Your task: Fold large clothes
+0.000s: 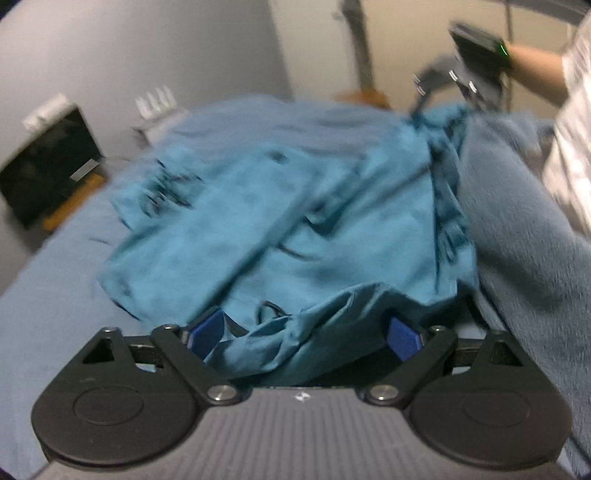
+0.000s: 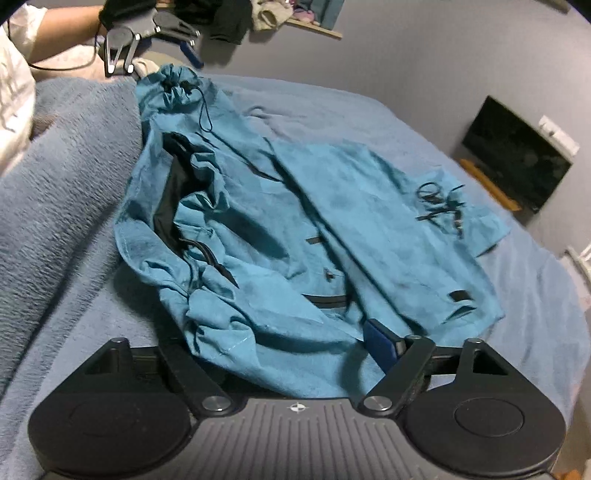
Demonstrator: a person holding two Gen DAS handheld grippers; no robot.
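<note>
A crumpled teal jacket [image 1: 295, 206] with black cords and zips lies spread on a blue bed sheet [image 1: 55, 295]. My left gripper [image 1: 304, 328] stands wide open at one end of it, a bunch of teal cloth lying loose between its blue pads [image 1: 205, 332]. From the right wrist the same gripper [image 2: 159, 48] hovers just above the jacket's gathered end [image 2: 177, 85]. My right gripper [image 2: 277, 343] is at the opposite end of the jacket [image 2: 332, 221], jaws wide, with cloth between them; one blue pad [image 2: 380, 347] shows and the other is hidden under fabric. It appears blurred in the left wrist view [image 1: 443, 88].
A thick grey-blue fleece blanket [image 1: 524, 221] is heaped along one side of the jacket, with a person's arm [image 1: 535, 70] and light patterned shirt beyond it. A black screen [image 2: 517, 155] stands on a wooden shelf by the wall. Clothes hang on a shelf [image 2: 280, 14].
</note>
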